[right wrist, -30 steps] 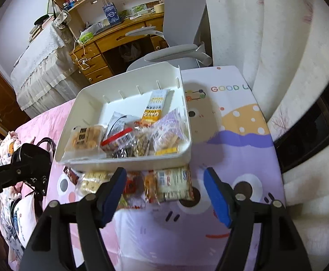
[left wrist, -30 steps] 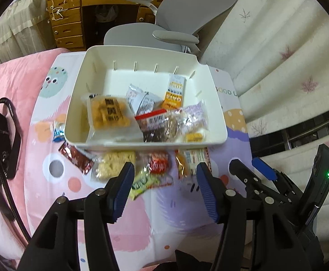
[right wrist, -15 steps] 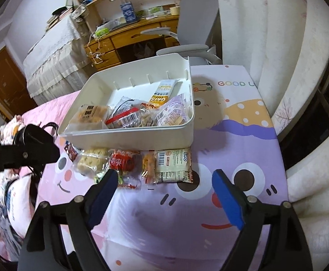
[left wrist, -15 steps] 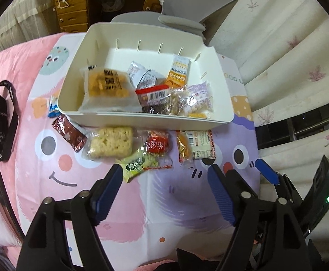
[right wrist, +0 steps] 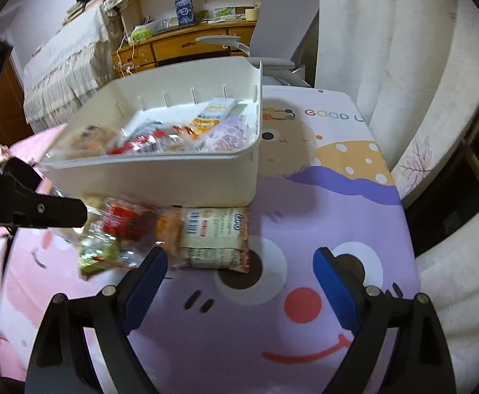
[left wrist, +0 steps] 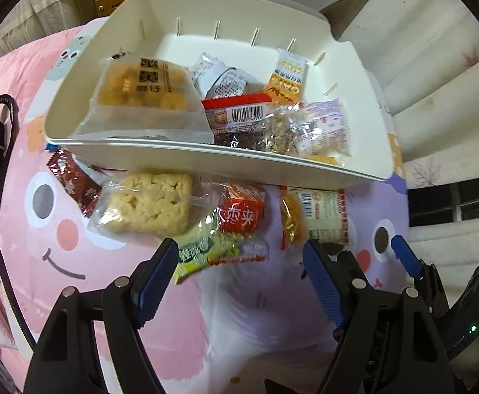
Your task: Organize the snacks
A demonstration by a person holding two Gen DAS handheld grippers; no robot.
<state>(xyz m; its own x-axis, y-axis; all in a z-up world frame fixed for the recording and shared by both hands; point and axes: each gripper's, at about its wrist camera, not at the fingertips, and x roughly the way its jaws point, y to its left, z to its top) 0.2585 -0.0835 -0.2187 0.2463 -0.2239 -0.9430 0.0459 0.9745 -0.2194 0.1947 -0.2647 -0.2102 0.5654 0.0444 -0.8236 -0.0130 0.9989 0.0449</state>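
Jaws of both the left gripper (left wrist: 239, 262) and right gripper (right wrist: 239, 269) stand apart and empty, the right's opening wider. Loose snacks (left wrist: 239, 216) overlap on the table just before the white bin (left wrist: 206, 156); a pinch risks catching two wrappers.

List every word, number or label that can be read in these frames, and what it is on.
"GOOD" plus a cut-off next letter: cloth.
"来" with two more large characters I cannot make out: red packet.
Bold Chinese characters, too distorted to read: pastry bag.
Barcode digits, too small: barcoded packet.
Blue logo, blurred: cream packet.
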